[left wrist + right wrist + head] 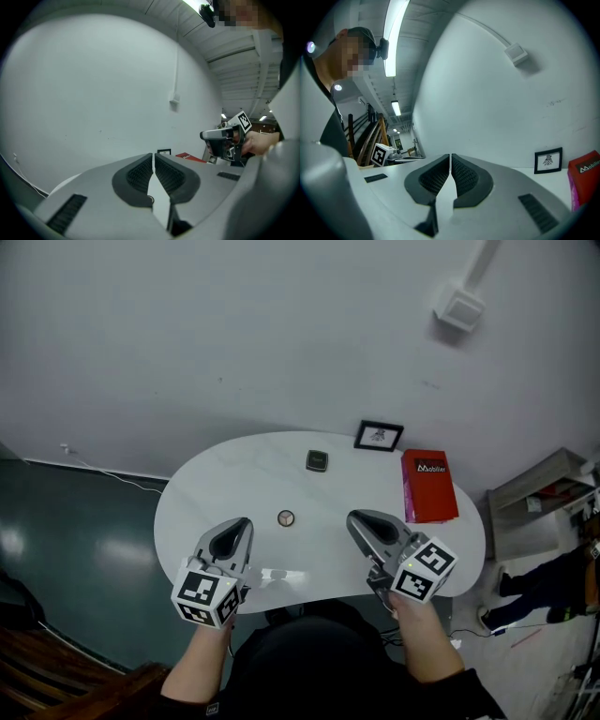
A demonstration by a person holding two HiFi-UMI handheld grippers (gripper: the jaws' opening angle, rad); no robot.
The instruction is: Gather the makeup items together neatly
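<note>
On the white oval table (225, 479) lie a small dark square compact (317, 461) towards the back and a small round item (286, 517) in the middle. My left gripper (244, 523) hovers over the table's near left, just left of the round item. Its jaws (153, 157) are shut with nothing between them. At the near right, my right gripper (356, 518) is likewise shut and empty (450, 157). Both grippers point towards the wall, and neither touches an item.
A red box (429, 486) lies at the table's right end, with a small black picture frame (379, 436) standing behind it near the wall. A grey shelf (539, 493) stands on the floor to the right. A cable (103, 470) runs along the floor at left.
</note>
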